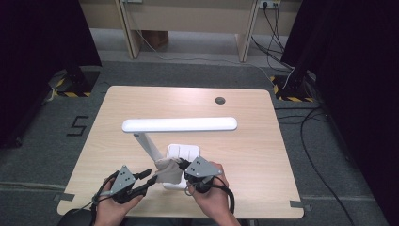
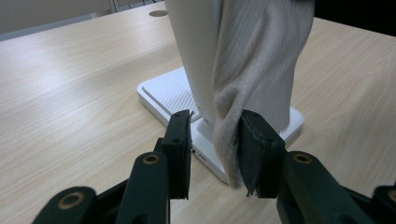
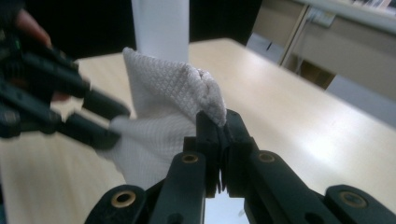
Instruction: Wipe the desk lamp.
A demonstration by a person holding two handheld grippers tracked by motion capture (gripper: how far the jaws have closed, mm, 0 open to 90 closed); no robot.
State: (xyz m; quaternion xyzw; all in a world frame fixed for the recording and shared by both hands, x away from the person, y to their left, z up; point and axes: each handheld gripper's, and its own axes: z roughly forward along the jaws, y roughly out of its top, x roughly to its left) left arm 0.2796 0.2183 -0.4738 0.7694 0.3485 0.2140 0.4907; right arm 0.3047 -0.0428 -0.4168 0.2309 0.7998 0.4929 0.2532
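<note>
A white desk lamp stands near the table's front edge, its long head (image 1: 179, 124) held over a flat base (image 1: 183, 151). A whitish knitted cloth (image 1: 168, 170) hangs against the lamp's stem (image 2: 194, 46). My right gripper (image 3: 218, 116) is shut on the cloth's upper corner (image 3: 163, 93) and holds it up by the stem (image 3: 161, 25). My left gripper (image 2: 215, 116) is open at the cloth's lower edge (image 2: 257, 56). The fabric brushes the inner face of one jaw, and the other jaw stands clear. In the high view the left gripper (image 1: 151, 175) sits left of the cloth and the right gripper (image 1: 182, 165) sits at its right.
The wooden table (image 1: 244, 141) has a dark cable hole (image 1: 220, 100) near its far edge. Black cables (image 1: 301, 117) trail over the grey floor at the right. A pale desk frame (image 1: 188, 19) stands behind the table. The lamp base (image 2: 163, 91) lies just beyond my left jaws.
</note>
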